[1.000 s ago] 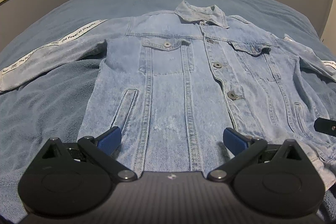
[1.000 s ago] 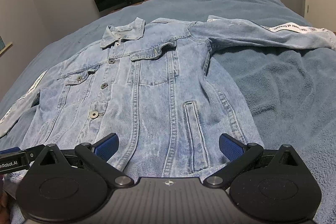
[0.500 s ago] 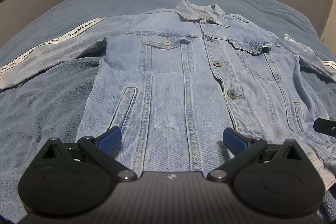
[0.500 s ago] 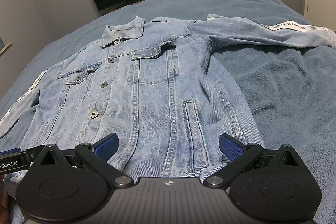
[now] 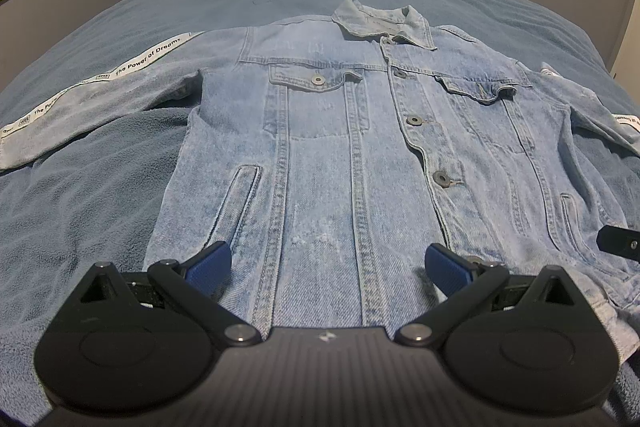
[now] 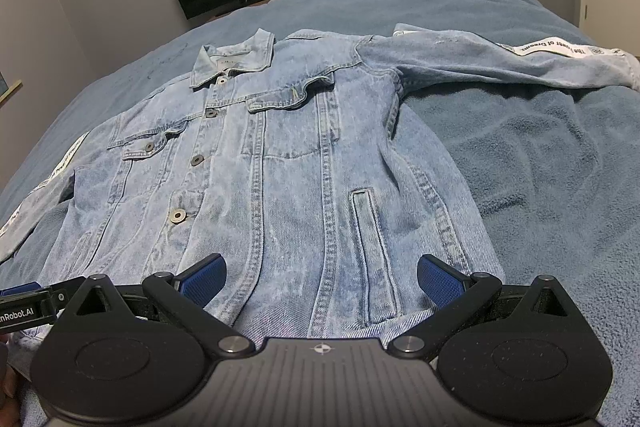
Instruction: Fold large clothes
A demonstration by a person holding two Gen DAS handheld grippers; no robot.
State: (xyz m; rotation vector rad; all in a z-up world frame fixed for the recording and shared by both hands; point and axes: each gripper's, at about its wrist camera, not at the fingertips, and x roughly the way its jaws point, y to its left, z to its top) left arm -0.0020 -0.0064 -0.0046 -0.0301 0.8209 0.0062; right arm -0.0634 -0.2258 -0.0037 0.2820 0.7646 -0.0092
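While the denim jacket (image 5: pixel 340 155) lies flat and buttoned, front up, across the middle of the bed (image 5: pixel 92 227), collar toward the far edge and hem toward the near edge, I hold both tools just above its hem with nothing folded yet. My left gripper (image 5: pixel 327 263) stands wide open and empty, its blue fingers (image 5: pixel 210 261) straddling the panel between the welt pocket and the button placket. My right gripper (image 6: pixel 320 277) is equally spread and empty, framing the other front panel and its pocket (image 6: pixel 374 247). Both sleeves stretch outward toward the bed's side edges, the printed tape showing on each. By my reading, this is the opening step: the fold has still to begin. The next move likely calls for lowering each pair of fingers onto the hem or reaching out to a sleeve (image 6: pixel 520 63), pinching thick denim firmly enough that it does not slip.
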